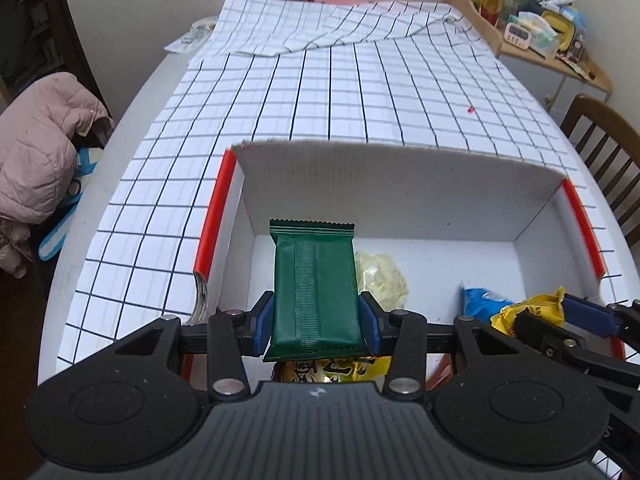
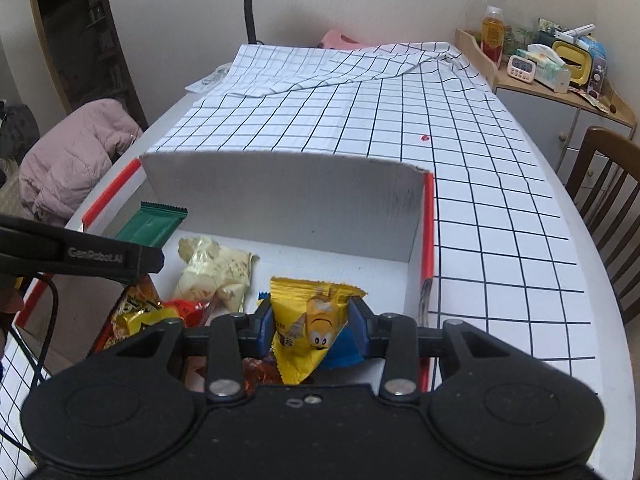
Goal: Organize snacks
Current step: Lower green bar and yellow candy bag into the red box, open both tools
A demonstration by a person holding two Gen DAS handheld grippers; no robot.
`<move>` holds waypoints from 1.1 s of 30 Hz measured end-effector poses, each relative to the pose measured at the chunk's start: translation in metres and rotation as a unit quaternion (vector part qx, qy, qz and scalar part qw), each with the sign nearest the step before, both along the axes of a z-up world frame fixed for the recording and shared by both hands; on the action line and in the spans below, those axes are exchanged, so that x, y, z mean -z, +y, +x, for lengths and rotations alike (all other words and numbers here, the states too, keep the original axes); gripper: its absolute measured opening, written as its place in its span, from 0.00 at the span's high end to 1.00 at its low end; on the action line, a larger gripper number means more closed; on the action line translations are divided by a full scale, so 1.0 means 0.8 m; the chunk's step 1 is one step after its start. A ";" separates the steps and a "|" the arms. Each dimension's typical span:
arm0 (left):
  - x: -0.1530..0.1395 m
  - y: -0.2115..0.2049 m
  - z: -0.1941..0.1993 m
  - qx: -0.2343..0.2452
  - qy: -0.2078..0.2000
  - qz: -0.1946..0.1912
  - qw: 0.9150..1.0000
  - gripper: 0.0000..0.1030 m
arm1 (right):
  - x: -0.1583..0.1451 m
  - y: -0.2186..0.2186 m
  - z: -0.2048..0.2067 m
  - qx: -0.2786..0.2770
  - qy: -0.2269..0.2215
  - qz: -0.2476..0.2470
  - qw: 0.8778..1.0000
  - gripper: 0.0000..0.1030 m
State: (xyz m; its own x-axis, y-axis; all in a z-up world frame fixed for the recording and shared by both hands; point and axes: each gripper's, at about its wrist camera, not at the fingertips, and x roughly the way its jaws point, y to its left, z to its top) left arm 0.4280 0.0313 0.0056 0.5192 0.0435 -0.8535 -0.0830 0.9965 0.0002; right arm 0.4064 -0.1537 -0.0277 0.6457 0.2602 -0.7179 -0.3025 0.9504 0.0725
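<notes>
Green wrapper [image 1: 314,288] clamped flat between the blue pads of the left tool [image 1: 316,322], held above the near-left part of the white box [image 1: 400,184], seam side up, no print readable on it, lower edge cut off behind the tool body. Yellow pouch [image 2: 310,328] pinched between the pads of the right tool [image 2: 312,330] over the near-right part of the box, a cartoon candy face plain on it, only a stray "S" of the lettering legible, bottom corner hidden by the tool; jaws of that tool easing apart slightly with the pouch between them, pads pressing it. Under the pouch, a blue packet [image 2: 340,350] mostly covered, label unreadable. Inside the box toward its left wall, a cream crinkled bag [image 2: 216,272] with faint print too small to read, and an orange-red packet [image 2: 138,312] half masked by the left tool's arm, bold yellow characters not decipherable. "GenRobot.AI" readable on that arm in the right wrist view. Red edging [image 1: 216,208] on the box's side rims. Beyond the box's far wall, checked cloth [image 1: 360,88] over the surface, a tiny red speck [image 2: 424,137] on it, unidentifiable. Farther right of the box, a cluttered wooden shelf [image 2: 560,92] with a small clock [image 2: 521,67], digits blurred.
</notes>
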 end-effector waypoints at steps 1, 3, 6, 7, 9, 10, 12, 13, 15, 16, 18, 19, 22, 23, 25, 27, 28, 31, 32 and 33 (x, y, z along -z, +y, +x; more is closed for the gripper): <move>0.002 0.001 0.001 0.001 0.003 0.000 1.000 0.57 | 0.001 0.000 -0.001 -0.001 0.001 0.000 1.000 0.65; 0.005 0.003 0.001 0.001 0.004 0.000 1.000 0.57 | 0.003 0.001 -0.003 -0.004 0.000 -0.001 1.000 0.63; 0.007 0.006 0.002 -0.001 0.009 -0.002 1.000 0.57 | 0.004 0.002 -0.004 -0.005 -0.002 -0.005 1.000 0.61; 0.007 0.006 0.001 -0.002 0.006 0.001 1.000 0.57 | 0.004 0.002 -0.005 -0.005 -0.002 -0.004 1.000 0.60; 0.007 0.007 -0.001 -0.003 0.006 0.001 1.000 0.56 | 0.003 0.003 -0.006 -0.006 -0.004 -0.004 1.000 0.57; 0.007 0.007 -0.002 -0.003 0.005 0.001 1.000 0.54 | 0.003 0.004 -0.007 -0.006 -0.005 -0.005 1.000 0.54; 0.004 0.006 -0.006 -0.006 0.001 0.002 1.000 0.41 | 0.002 0.003 -0.010 -0.004 -0.008 -0.003 1.000 0.50; 0.002 0.006 -0.007 -0.006 -0.002 0.002 1.000 0.41 | 0.001 0.002 -0.011 -0.003 -0.009 -0.002 1.000 0.48; -0.002 0.005 -0.012 -0.003 -0.007 0.002 1.000 0.41 | -0.001 0.000 -0.016 -0.001 -0.012 0.000 1.000 0.45; -0.003 0.005 -0.014 -0.003 -0.008 0.001 1.000 0.41 | -0.004 -0.001 -0.018 -0.001 -0.015 0.002 1.000 0.42; -0.007 0.004 -0.019 -0.003 -0.013 -0.002 1.000 0.41 | -0.009 -0.004 -0.024 0.000 -0.023 0.007 1.000 0.36; -0.009 0.004 -0.022 -0.003 -0.015 -0.003 1.000 0.41 | -0.013 -0.004 -0.027 0.000 -0.027 0.008 1.000 0.32; -0.017 0.003 -0.030 -0.002 -0.022 -0.004 1.000 0.40 | -0.023 -0.007 -0.036 -0.001 -0.035 0.013 0.999 0.30; -0.020 0.003 -0.033 -0.002 -0.026 -0.005 1.000 0.40 | -0.026 -0.009 -0.039 -0.002 -0.038 0.014 0.999 0.27; -0.026 0.003 -0.040 -0.002 -0.033 -0.007 0.999 0.40 | -0.032 -0.011 -0.045 -0.001 -0.043 0.017 0.999 0.23; -0.033 0.004 -0.047 -0.003 -0.038 -0.009 0.999 0.40 | -0.038 -0.013 -0.051 -0.002 -0.048 0.017 0.999 0.22; -0.036 0.004 -0.051 -0.003 -0.041 -0.010 0.999 0.40 | -0.041 -0.013 -0.054 -0.002 -0.051 0.017 0.999 0.21; -0.046 0.003 -0.062 -0.001 -0.050 -0.011 0.999 0.40 | -0.050 -0.015 -0.064 -0.003 -0.060 0.019 0.998 0.19; -0.050 0.003 -0.066 0.000 -0.053 -0.012 0.999 0.40 | -0.053 -0.016 -0.068 -0.005 -0.062 0.019 0.998 0.18; -0.053 0.002 -0.070 0.000 -0.056 -0.013 0.998 0.40 | -0.056 -0.016 -0.072 -0.005 -0.065 0.021 0.998 0.17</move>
